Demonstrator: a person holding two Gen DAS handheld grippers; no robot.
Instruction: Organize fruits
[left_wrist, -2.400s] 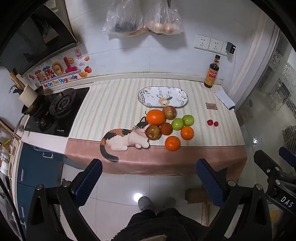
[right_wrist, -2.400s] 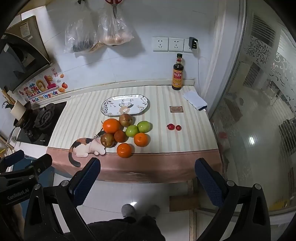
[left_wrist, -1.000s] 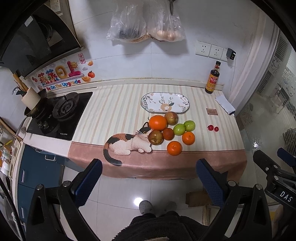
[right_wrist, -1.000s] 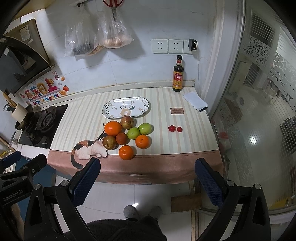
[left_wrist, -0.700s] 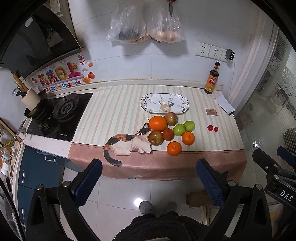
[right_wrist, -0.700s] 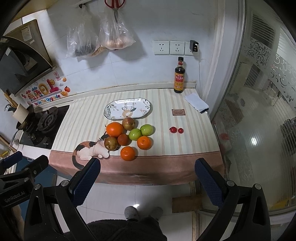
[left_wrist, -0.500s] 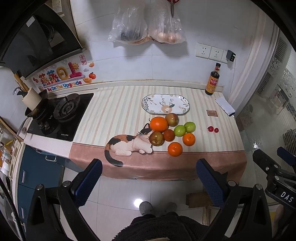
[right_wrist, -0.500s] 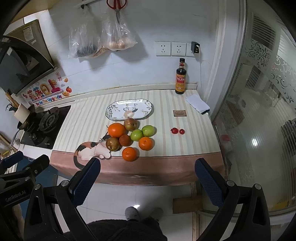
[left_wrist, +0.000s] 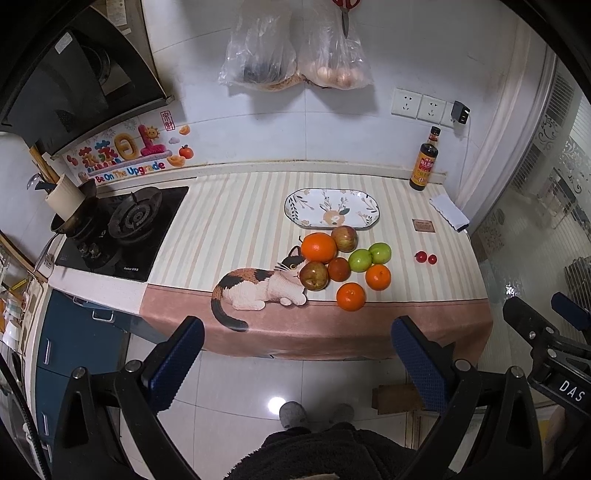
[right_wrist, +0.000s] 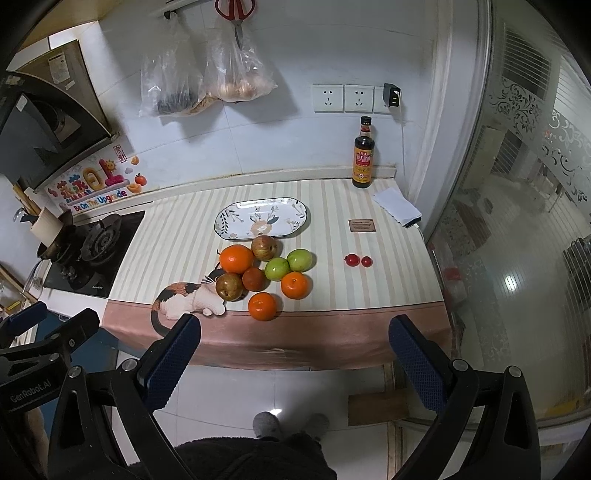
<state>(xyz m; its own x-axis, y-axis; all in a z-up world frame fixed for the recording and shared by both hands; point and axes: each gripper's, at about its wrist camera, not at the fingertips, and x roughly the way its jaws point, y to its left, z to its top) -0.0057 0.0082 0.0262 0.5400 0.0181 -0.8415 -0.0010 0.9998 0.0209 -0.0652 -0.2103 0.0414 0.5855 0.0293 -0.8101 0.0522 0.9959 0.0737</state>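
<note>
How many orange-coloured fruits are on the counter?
3. The big orange sits at the left of the pile by the cat picture, one smaller orange is on the right below the green fruits, and another is nearest the counter's front edge. None looks hidden.

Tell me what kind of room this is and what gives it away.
Most likely a home kitchen. A gas stove sits under a range hood, a sauce bottle stands on the counter, and bagged food hangs on the tiled wall.

Bright, sharp, fisheye-warped edges
</note>
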